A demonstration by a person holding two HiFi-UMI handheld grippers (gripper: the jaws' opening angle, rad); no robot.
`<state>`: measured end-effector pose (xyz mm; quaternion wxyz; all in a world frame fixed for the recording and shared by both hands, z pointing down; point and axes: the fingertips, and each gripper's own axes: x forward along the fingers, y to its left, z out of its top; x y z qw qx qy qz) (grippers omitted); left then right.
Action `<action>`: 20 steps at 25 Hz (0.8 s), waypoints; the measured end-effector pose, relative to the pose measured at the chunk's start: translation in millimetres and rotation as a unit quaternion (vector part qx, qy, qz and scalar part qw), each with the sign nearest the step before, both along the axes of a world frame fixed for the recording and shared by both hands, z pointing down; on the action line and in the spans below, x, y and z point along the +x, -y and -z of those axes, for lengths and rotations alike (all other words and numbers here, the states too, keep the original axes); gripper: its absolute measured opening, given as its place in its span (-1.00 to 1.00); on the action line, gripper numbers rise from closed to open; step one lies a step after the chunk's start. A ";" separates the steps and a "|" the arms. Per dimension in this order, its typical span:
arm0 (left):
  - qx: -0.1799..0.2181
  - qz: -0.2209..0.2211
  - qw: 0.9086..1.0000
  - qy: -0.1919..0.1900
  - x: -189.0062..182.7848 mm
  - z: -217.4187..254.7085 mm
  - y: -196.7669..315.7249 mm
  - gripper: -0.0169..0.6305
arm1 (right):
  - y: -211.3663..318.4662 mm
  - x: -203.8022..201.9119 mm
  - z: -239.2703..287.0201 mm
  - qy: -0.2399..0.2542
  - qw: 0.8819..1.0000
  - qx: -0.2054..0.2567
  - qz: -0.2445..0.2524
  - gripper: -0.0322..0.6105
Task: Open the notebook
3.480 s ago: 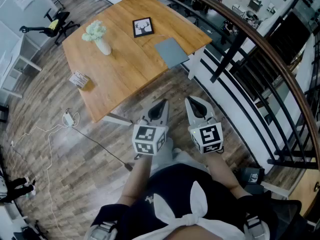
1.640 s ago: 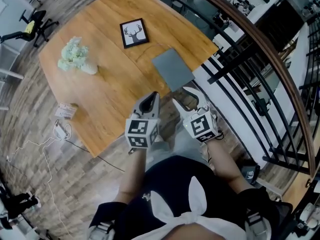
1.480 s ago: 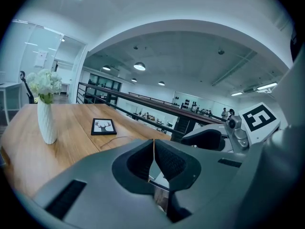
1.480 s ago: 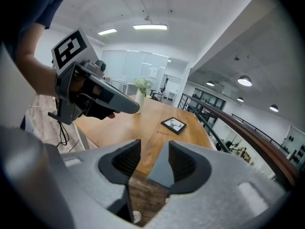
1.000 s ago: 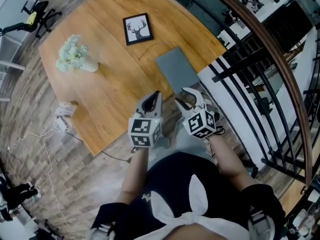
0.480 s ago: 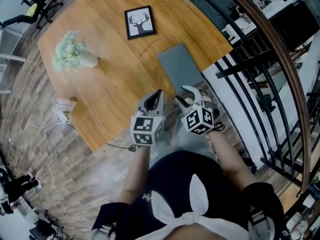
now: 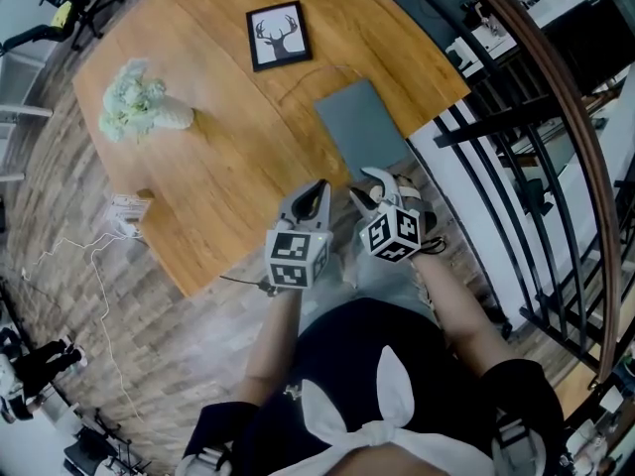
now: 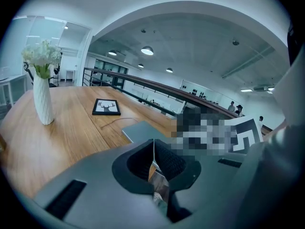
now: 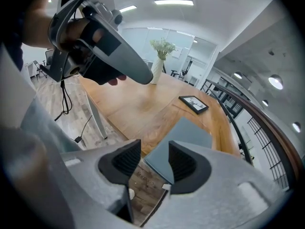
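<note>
A closed grey notebook [image 7: 362, 127] lies flat by the near right edge of the wooden table [image 7: 228, 167]. It also shows in the left gripper view [image 8: 142, 129] and the right gripper view [image 9: 185, 138]. My left gripper [image 7: 318, 188] hovers at the table's near edge, left of the notebook, with its pads pressed together and nothing between them [image 8: 153, 150]. My right gripper [image 7: 369, 185] is open just short of the notebook's near corner, which I see through its jaws [image 9: 153, 159]. Neither gripper touches the notebook.
A framed deer picture [image 7: 277, 36] lies beyond the notebook. A white vase of flowers [image 7: 139, 105] stands at the table's left. A dark railing [image 7: 516, 107] runs close along the right. A cable and a small adapter [image 7: 127, 209] lie on the floor at the left.
The person has stepped up to the table. Both grippers have moved from over the floor to the table's near edge beside the notebook. The right gripper has opened wider.
</note>
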<state>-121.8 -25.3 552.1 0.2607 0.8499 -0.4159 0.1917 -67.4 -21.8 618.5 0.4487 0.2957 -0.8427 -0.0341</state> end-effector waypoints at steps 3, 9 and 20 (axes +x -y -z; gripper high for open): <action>-0.006 -0.001 1.000 0.004 0.6 -4.5 -0.8 -0.87 | 0.7 1.1 -9.1 -0.012 1.000 -0.002 0.005 -0.34; -0.017 0.000 1.000 -0.001 1.7 -13.0 0.7 -0.87 | 4.1 1.5 -31.4 -0.045 0.999 -0.002 0.025 -0.33; -0.025 -0.010 1.000 0.000 7.4 -22.9 2.3 -0.87 | 8.4 4.3 -60.2 -0.094 0.994 -0.013 0.052 -0.34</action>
